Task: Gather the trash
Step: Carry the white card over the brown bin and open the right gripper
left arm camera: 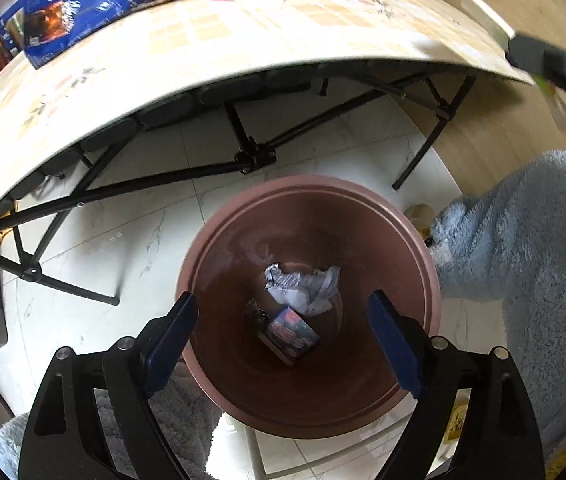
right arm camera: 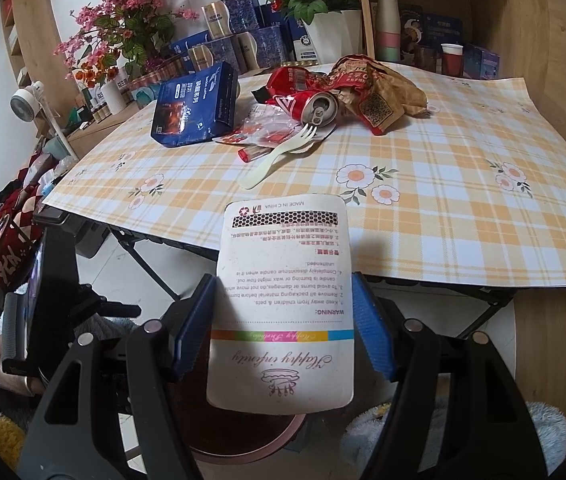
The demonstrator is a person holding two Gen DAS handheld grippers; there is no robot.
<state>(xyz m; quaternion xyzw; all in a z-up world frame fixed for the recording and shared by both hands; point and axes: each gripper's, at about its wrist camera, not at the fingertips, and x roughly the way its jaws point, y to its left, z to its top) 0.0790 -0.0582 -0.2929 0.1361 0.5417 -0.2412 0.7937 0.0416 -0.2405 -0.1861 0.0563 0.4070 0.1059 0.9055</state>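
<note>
In the left wrist view, the left gripper (left arm camera: 283,332) hangs over the brown trash bin (left arm camera: 203,264) on the white floor, its fingers (left arm camera: 171,336) spread wide with nothing between them. Inside the bin lie a crumpled white wrapper (left arm camera: 303,286) and a small printed box (left arm camera: 291,332). In the right wrist view, a blue box (right arm camera: 193,106) sits at the left of the plaid table (right arm camera: 443,200), then a cream plastic fork (right arm camera: 279,156), a crushed red can (right arm camera: 315,108) and a brown paper bag (right arm camera: 379,92). The right gripper (right arm camera: 283,324) pinches a white candle-packaging card (right arm camera: 283,300) by its side edges, at the table's near edge.
</note>
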